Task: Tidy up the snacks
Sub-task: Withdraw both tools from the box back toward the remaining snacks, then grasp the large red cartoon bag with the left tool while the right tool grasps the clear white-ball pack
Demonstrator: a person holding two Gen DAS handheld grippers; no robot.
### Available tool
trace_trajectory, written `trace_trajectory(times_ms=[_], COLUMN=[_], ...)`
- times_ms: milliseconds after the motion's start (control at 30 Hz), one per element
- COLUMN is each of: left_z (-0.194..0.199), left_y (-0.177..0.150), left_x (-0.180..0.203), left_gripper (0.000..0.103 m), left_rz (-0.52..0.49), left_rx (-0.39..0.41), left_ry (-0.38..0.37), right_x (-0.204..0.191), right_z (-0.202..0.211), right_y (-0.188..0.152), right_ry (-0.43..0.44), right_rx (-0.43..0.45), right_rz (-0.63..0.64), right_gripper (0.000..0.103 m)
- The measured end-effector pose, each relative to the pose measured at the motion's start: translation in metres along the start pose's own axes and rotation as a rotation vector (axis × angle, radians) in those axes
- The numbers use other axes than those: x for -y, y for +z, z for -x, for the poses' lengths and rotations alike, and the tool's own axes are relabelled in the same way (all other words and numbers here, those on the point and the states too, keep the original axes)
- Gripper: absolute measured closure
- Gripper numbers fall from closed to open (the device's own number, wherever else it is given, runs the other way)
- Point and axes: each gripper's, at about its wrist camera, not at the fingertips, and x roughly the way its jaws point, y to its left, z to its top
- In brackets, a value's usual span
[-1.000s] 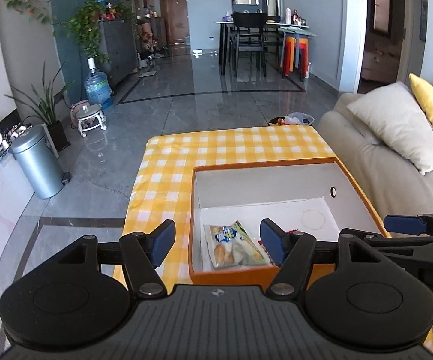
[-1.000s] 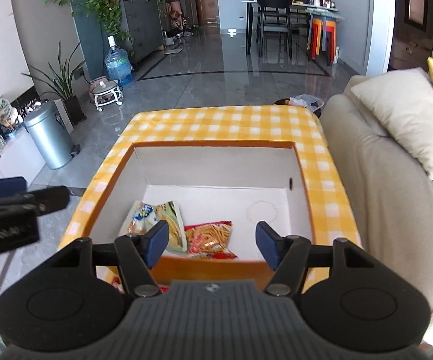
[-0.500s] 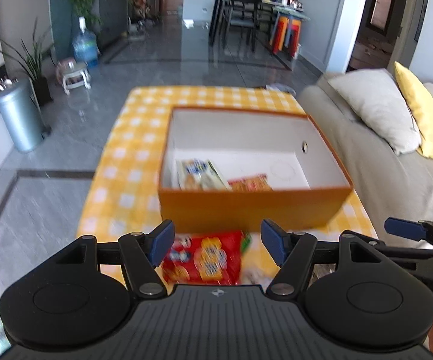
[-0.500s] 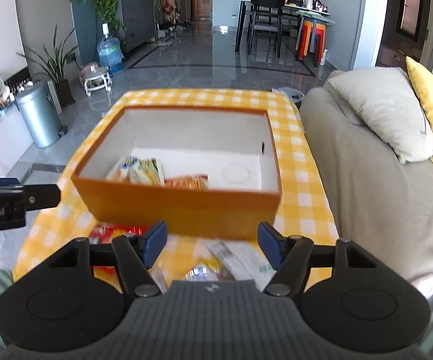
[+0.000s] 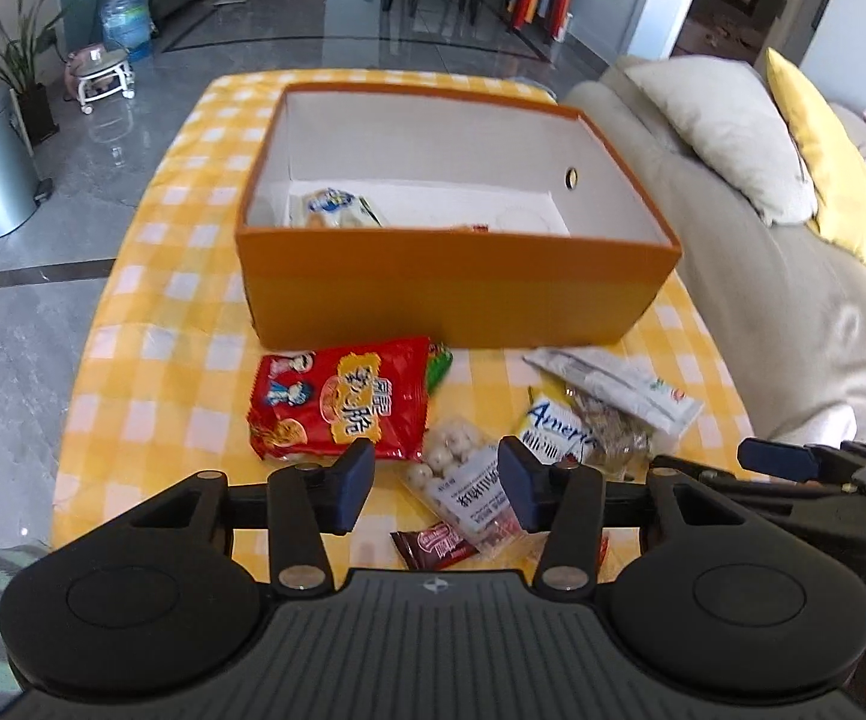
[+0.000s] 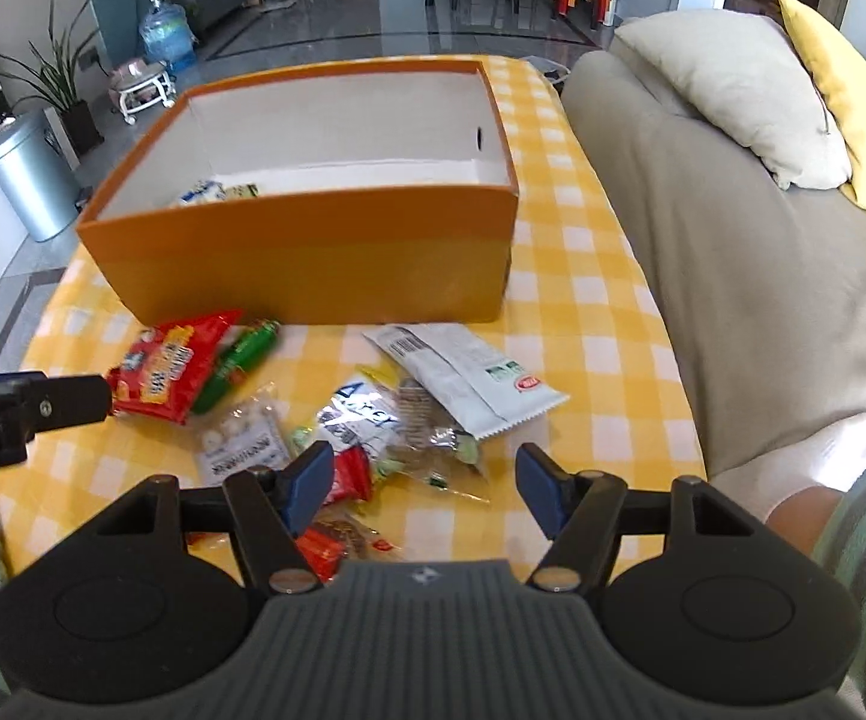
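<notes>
Both jaws wide and empty, left gripper [image 5: 436, 483] and right gripper [image 6: 424, 489] hovering over loose snack packets [image 6: 463, 378] near the tabletop [image 6: 577, 312] edge, orange box [image 5: 457, 282] beyond, its contents half hidden by the near wall, sofa [image 6: 733, 252] close on the right.

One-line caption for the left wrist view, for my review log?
Open left gripper hovers over loose snack packets beside a red snack bag, in front of the orange box.
</notes>
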Motion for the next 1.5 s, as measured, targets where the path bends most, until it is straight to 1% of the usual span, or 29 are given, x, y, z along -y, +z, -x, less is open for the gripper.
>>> trace_trajectory(times_ms=[133, 200, 267, 367, 400, 500, 667, 767, 867, 1000, 1100, 1133, 1200, 1333, 1500], left_z=[-0.012, -0.018, -0.023, -0.031, -0.034, -0.040, -0.046, -0.051, -0.054, -0.057, -0.059, -0.060, -0.060, -0.060, -0.060], left_y=[-0.001, 0.001, 0.003, 0.007, 0.009, 0.011, 0.010, 0.009, 0.009, 0.007, 0.006, 0.006, 0.006, 0.007, 0.010], left_x=[0.000, -0.003, -0.007, -0.015, -0.018, -0.028, -0.036, -0.041, -0.044, -0.046, -0.047, -0.048, -0.048, -0.049, -0.049], left_gripper=[0.046, 0.046, 0.040, 0.032, 0.032, 0.032, 0.032, 0.032, 0.032, 0.031, 0.031, 0.031, 0.031, 0.030, 0.027], left_rz=[0.017, 0.036, 0.057, 0.081, 0.097, 0.136, 0.120, 0.124, 0.124, 0.128, 0.129, 0.130, 0.134, 0.141, 0.138], left_rx=[-0.027, -0.041, -0.043, -0.047, -0.054, -0.081, -0.121, -0.146, -0.161, -0.174, -0.183, -0.185, -0.188, -0.179, -0.167], left_ry=[-0.013, -0.021, -0.015, 0.020, 0.022, 0.013, 0.042, 0.053, 0.047, 0.046, 0.045, 0.044, 0.042, 0.047, 0.048], right_x=[0.007, 0.005, 0.000, -0.005, -0.007, -0.019, -0.050, -0.066, -0.077, -0.087, -0.091, -0.092, -0.092, -0.088, -0.074], right_z=[-0.013, -0.020, -0.025, -0.029, -0.031, -0.035, -0.046, -0.057, -0.069, -0.081, -0.086, -0.087, -0.085, -0.084, -0.078], right_y=[0.003, 0.005, 0.006, 0.010, 0.011, 0.015, 0.016, 0.015, 0.012, 0.010, 0.009, 0.009, 0.009, 0.010, 0.018], right_ry=[0.054, 0.062, 0.063, 0.095, 0.107, 0.153, 0.203, 0.229, 0.227, 0.217, 0.200, 0.196, 0.188, 0.185, 0.138], right_rx=[-0.061, -0.080, -0.091, -0.100, -0.100, -0.107, -0.118, -0.144, -0.177, -0.208, -0.219, -0.218, -0.219, -0.226, -0.204], right_rz=[-0.069, -0.068, -0.049, -0.043, -0.040, 0.007, 0.131, 0.186, 0.216, 0.250, 0.271, 0.279, 0.296, 0.286, 0.234], right_gripper=[0.038, 0.038, 0.038, 0.038, 0.038, 0.038, 0.038, 0.038, 0.035, 0.035, 0.036, 0.040, 0.041, 0.044, 0.044])
